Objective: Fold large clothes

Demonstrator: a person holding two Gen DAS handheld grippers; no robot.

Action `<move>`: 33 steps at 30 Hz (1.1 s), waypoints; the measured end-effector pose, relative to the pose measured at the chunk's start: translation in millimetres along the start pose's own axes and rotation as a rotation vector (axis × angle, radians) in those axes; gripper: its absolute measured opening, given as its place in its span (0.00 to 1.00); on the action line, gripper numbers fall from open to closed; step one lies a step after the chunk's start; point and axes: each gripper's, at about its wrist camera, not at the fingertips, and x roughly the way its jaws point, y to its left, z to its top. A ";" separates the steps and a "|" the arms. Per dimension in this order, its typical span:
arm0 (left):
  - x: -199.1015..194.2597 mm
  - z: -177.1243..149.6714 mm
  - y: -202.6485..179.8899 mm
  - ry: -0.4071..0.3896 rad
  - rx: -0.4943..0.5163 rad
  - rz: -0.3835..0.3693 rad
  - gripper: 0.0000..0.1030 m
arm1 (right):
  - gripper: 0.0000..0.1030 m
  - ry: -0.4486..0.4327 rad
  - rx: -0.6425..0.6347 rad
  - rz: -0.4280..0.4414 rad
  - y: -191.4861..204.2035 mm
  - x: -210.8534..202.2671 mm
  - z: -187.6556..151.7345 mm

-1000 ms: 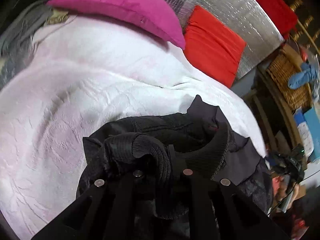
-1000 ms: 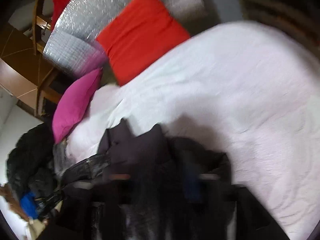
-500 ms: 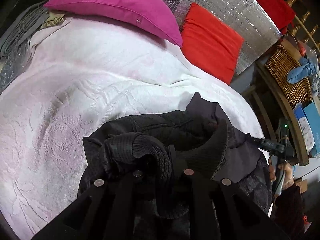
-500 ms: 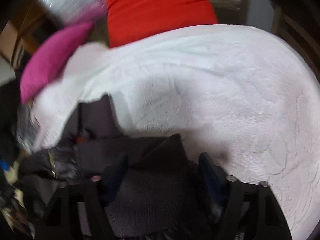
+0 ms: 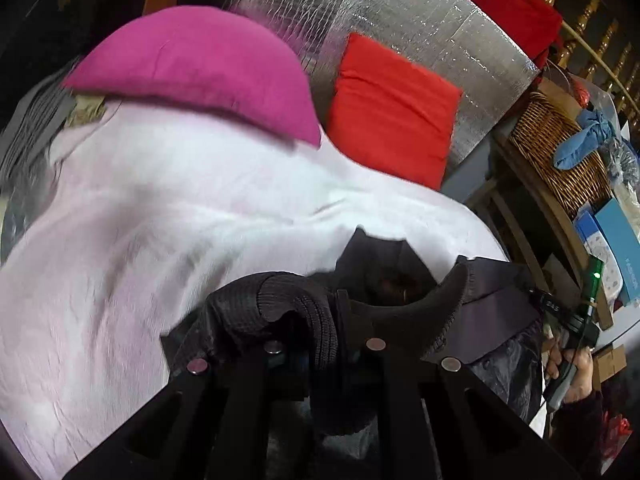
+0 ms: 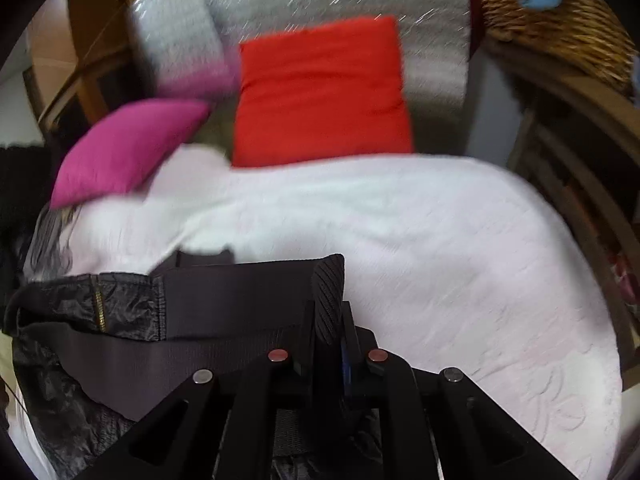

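Your dark jacket (image 6: 224, 304) lies bunched at the 6 o'clock edge of the pale pink bedspread (image 6: 420, 240). Your left gripper (image 5: 324, 344) is clamped on its ribbed knit cuff (image 5: 296, 300). Your right gripper (image 6: 328, 320) is pinched tight on the ribbed hem (image 6: 326, 284). Magenta pillow (image 5: 200, 64) at 11 o'clock, red cushion (image 6: 320, 92) at 12.

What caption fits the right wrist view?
Right tool shut on dark jacket's ribbed hem above white bedspread.
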 end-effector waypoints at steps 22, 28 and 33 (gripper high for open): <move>36.1 -34.1 44.9 -0.013 -0.108 0.089 0.77 | 0.85 -0.077 0.600 0.226 -92.5 23.6 -22.3; -45.0 -94.8 42.3 -0.119 -0.137 0.132 0.77 | 0.85 -0.041 0.550 0.331 -87.8 -59.7 -58.9; -73.5 -146.0 52.2 -0.189 -0.305 0.181 0.78 | 0.85 -0.022 0.608 0.402 -81.1 -106.5 -124.8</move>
